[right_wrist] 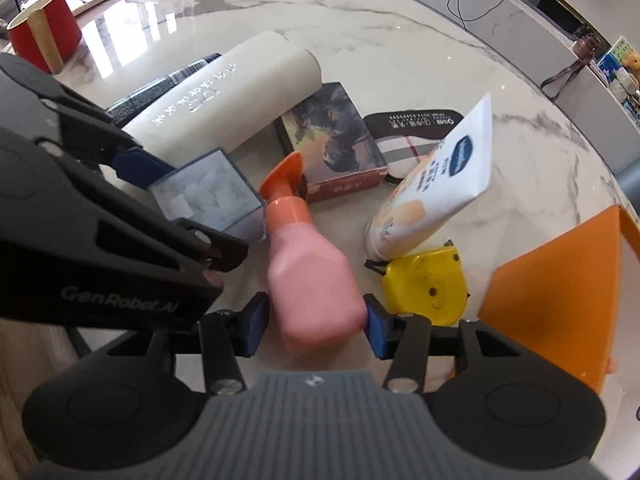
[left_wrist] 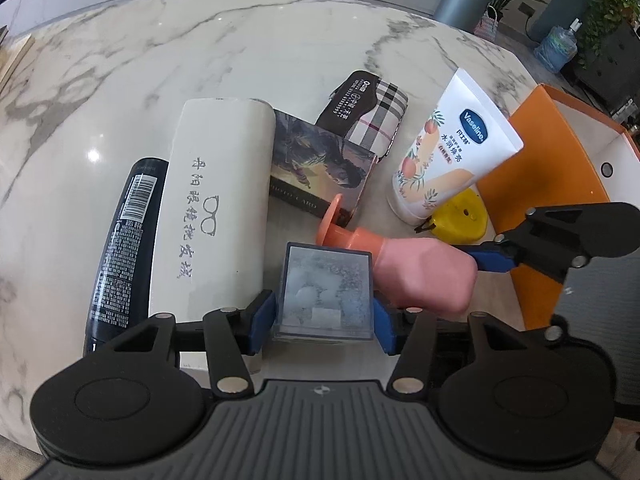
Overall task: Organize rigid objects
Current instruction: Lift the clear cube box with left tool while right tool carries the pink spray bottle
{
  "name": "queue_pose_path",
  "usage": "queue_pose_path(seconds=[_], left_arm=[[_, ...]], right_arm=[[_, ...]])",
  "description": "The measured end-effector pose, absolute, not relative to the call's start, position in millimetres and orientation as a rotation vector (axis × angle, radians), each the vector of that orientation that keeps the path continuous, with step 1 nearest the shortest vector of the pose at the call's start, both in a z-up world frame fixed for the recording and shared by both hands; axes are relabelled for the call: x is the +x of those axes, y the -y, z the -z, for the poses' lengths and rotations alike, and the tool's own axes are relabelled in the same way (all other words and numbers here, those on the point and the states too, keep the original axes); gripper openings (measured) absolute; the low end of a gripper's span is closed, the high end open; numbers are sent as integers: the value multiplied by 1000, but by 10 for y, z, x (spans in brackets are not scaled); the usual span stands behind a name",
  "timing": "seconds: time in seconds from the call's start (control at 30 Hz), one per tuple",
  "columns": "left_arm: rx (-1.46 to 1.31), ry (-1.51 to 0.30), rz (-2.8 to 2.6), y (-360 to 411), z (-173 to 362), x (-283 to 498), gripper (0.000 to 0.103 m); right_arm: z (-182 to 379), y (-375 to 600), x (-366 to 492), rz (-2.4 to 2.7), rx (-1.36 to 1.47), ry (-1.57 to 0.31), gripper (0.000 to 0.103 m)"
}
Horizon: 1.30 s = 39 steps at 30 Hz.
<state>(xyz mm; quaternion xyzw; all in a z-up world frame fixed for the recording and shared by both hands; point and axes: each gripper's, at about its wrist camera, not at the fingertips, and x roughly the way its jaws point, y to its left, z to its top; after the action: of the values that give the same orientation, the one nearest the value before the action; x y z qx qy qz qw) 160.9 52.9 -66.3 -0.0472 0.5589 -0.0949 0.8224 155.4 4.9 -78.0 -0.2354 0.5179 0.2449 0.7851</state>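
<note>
On the marble table, at the far left of the left wrist view, a black tube lay flat beside a cream glasses case, the 2 touching along their length as if already lined up. Next came a picture card box tucked against the case, and behind it a plaid pouch.

At the centre the left gripper was clamped on a clear plastic box, 1 blue pad against each side wall, so the box sat upright and its white contents, seen in the right wrist view, would not spill.

Just right of it the right gripper had its pads at the wide base of a pink bottle, whose orange cap pointed away toward the card box. Both pads appeared to touch the bottle; I judged it gripped, with the base chosen because it offered the broadest flat hold.

Farther right a Vaseline tube leaned over a yellow tape measure, near the bottle but apart from it. At the far right stood the orange box, open, apparently the place meant for these things; both held items remained outside it.
</note>
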Motion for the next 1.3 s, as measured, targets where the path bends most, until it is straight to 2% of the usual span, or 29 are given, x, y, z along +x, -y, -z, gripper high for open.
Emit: queue_pose_path(seconds=[0.1,0.2,0.7,1.3], left_arm=[[-88,-1197,202,-511,684,1616,62],[-73,-1202,204,-489,695,1621,58],[-32,-1176,238,-412,550,1535,55],[-149,-1026,216,-471,-84,1195,55]], right_arm=[[782,-49,1550,-517,-495,-1115,51],[776,-21,1539,-506,-469,-1129,49],[622,25,1271,-470,-448,-1082,42],[-144,370,1025,-410,-315,-902,42]])
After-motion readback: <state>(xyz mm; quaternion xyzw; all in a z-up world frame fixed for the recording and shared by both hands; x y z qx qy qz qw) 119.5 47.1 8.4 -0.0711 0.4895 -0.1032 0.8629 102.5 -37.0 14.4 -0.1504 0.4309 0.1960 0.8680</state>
